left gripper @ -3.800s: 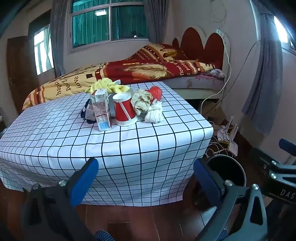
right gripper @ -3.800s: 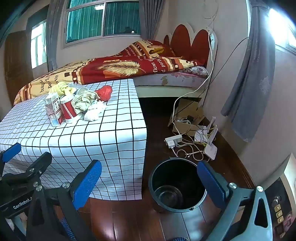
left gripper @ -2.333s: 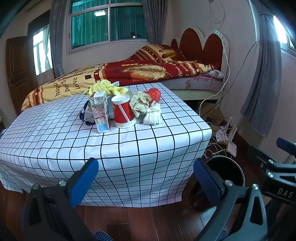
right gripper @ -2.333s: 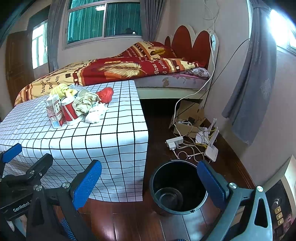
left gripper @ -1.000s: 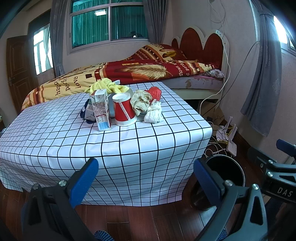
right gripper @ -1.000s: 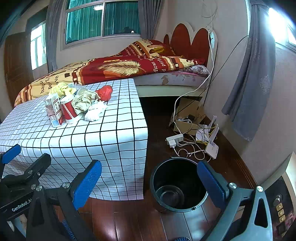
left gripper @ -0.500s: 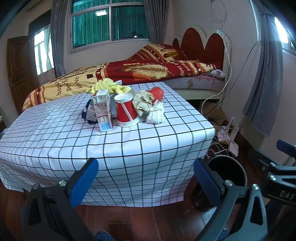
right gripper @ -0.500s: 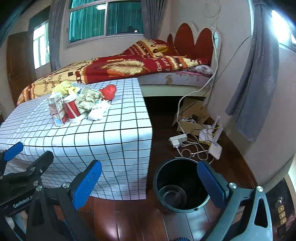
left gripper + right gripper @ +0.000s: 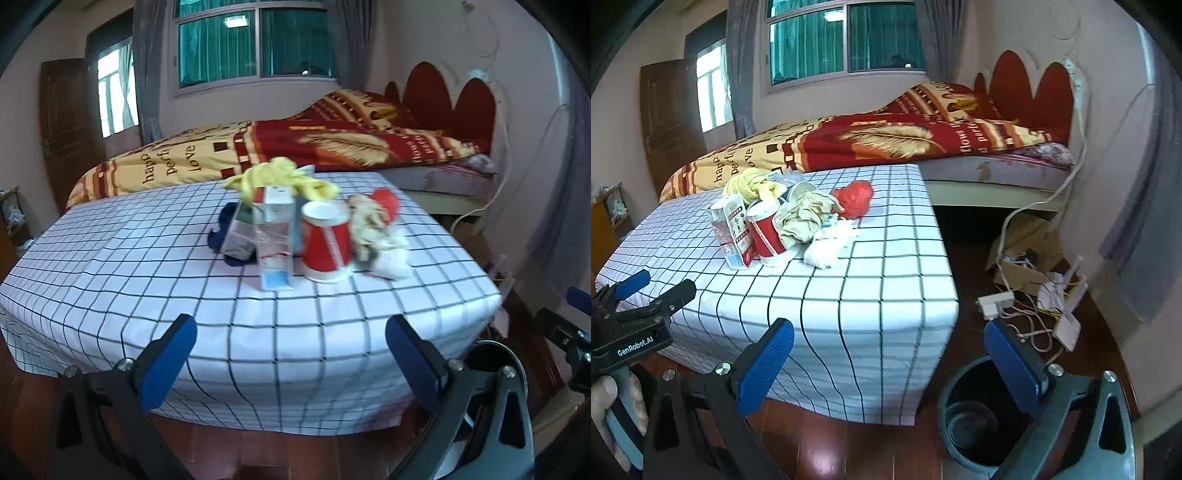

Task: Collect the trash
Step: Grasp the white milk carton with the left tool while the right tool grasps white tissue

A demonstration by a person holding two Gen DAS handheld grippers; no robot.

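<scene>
Your left tongs [image 9: 291, 354] and right tongs [image 9: 890, 358] are both wide open and hold nothing. The trash lies in one heap on the surface [image 9: 886, 280]: a carton [image 9: 275, 240] stands upright, just beside an upside-down red cup [image 9: 325, 243], with crumpled tissue [image 9: 827, 247], a yellow cloth [image 9: 753, 184] and a red bag [image 9: 855, 197] around them. The bin [image 9: 960, 417] stands on the floor near the corner of the surface; inside it you see only a round shape at the bottom.
</scene>
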